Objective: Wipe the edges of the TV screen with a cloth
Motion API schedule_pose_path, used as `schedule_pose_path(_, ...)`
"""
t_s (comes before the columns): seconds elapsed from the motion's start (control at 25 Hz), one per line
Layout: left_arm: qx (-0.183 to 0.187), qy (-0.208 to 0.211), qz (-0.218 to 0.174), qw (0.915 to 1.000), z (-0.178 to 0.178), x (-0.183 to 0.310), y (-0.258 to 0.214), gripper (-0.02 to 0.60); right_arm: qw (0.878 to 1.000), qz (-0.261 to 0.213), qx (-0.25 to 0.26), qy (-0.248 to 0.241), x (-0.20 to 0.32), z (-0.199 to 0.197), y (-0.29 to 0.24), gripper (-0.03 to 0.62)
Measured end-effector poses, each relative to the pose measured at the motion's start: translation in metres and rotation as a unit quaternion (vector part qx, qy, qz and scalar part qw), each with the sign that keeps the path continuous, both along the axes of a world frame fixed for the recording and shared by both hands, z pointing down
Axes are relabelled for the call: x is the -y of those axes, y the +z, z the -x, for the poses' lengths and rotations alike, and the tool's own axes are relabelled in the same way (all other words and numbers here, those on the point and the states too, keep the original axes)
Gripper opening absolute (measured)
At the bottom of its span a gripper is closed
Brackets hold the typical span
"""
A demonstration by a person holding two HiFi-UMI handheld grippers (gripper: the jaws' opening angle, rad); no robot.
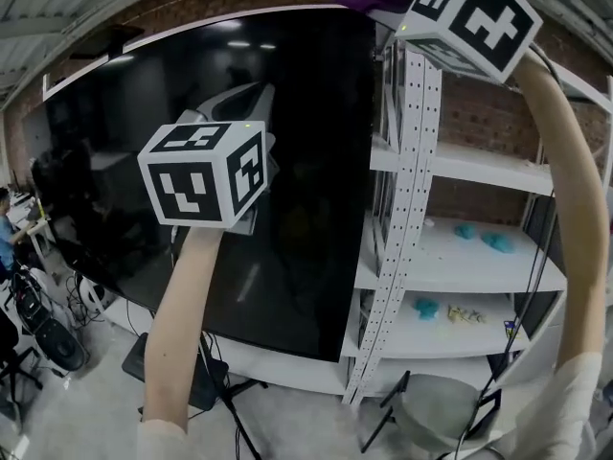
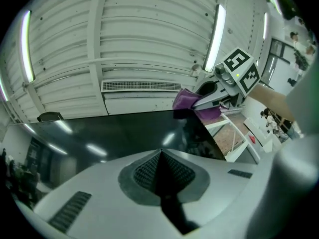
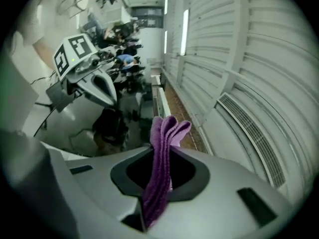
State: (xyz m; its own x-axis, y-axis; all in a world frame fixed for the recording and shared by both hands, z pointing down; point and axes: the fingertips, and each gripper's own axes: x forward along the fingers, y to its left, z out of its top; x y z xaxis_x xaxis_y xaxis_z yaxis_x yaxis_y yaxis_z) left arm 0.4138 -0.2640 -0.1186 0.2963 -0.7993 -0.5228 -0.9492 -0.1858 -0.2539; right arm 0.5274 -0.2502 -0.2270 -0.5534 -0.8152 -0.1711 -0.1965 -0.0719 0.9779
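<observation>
Your right gripper (image 3: 160,151) is clamped shut on the purple cloth (image 3: 168,128), and a folded wad sticks out past the jaw tips. That free wad gives you a soft face to rub with, so the hard jaws need not meet the glass. You hold it high, at the upper right corner of the TV screen (image 1: 287,180), where the cloth lies over the top edge (image 1: 239,21) just ahead of the gripper's tips. I judge this a corner stroke: the wipe is either starting here or turning from the top edge to the side edge below the gripper. How much edge is already done cannot be told.

Your left gripper (image 2: 160,156) has its jaws pressed together with nothing between them. It hangs well below and to the left of the right gripper, in front of the middle of the screen, likely parked out of the cloth's path. Whether it touches the glass I cannot tell. The white shelving rack (image 1: 450,247) stands just to the right of the right gripper, so mind your elbow if you move down that side
</observation>
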Motion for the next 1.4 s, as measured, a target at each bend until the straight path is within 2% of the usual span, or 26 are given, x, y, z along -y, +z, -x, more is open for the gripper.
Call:
schedule_pose_path(0.24,-0.022,-0.027,-0.008,0.9994,0.016,-0.004,-0.003,0.015,0.988,0.014,-0.140,0.063,0.007,0.015,0.007,0.061)
schedule_pose_path(0.36,-0.032,-0.035,-0.010,0.9988,0.019,-0.005,-0.004,0.015,0.978,0.024,-0.191,0.084,0.012,0.027,0.011,0.061)
schedule_pose_path(0.48,-0.036,-0.062,-0.012,0.9973,0.042,-0.009,-0.008,0.015,0.969,0.034,-0.226,0.089,0.017,0.053,0.013,0.061)
schedule_pose_path(0.6,-0.038,-0.085,-0.014,0.9955,0.072,-0.019,-0.013,0.015,0.968,0.049,-0.235,0.077,0.017,0.092,0.013,0.061)
schedule_pose_path(0.76,-0.055,-0.076,-0.007,0.9955,0.125,-0.034,-0.011,0.015,0.972,0.053,-0.220,0.071,0.016,0.150,0.011,0.061)
schedule_pose_path(1.0,-0.042,-0.070,-0.003,0.9967,0.220,-0.051,-0.018,0.015,0.973,0.076,-0.201,0.082,0.019,0.243,0.001,0.061)
schedule_pose_path(1.12,-0.038,-0.068,-0.004,0.9969,0.275,-0.055,-0.027,0.015,0.972,0.060,-0.199,0.112,0.022,0.288,0.003,0.061)
schedule_pose_path(1.24,-0.046,-0.064,-0.011,0.9968,0.323,-0.055,-0.037,0.015,0.964,0.056,-0.206,0.160,0.030,0.322,0.016,0.061)
schedule_pose_path(1.32,-0.049,-0.064,-0.023,0.9965,0.340,-0.054,-0.047,0.015,0.961,0.041,-0.217,0.165,0.035,0.344,0.020,0.061)
schedule_pose_path(1.4,-0.054,-0.062,-0.030,0.9962,0.352,-0.052,-0.052,0.015,0.961,0.007,-0.228,0.157,0.040,0.367,0.017,0.061)
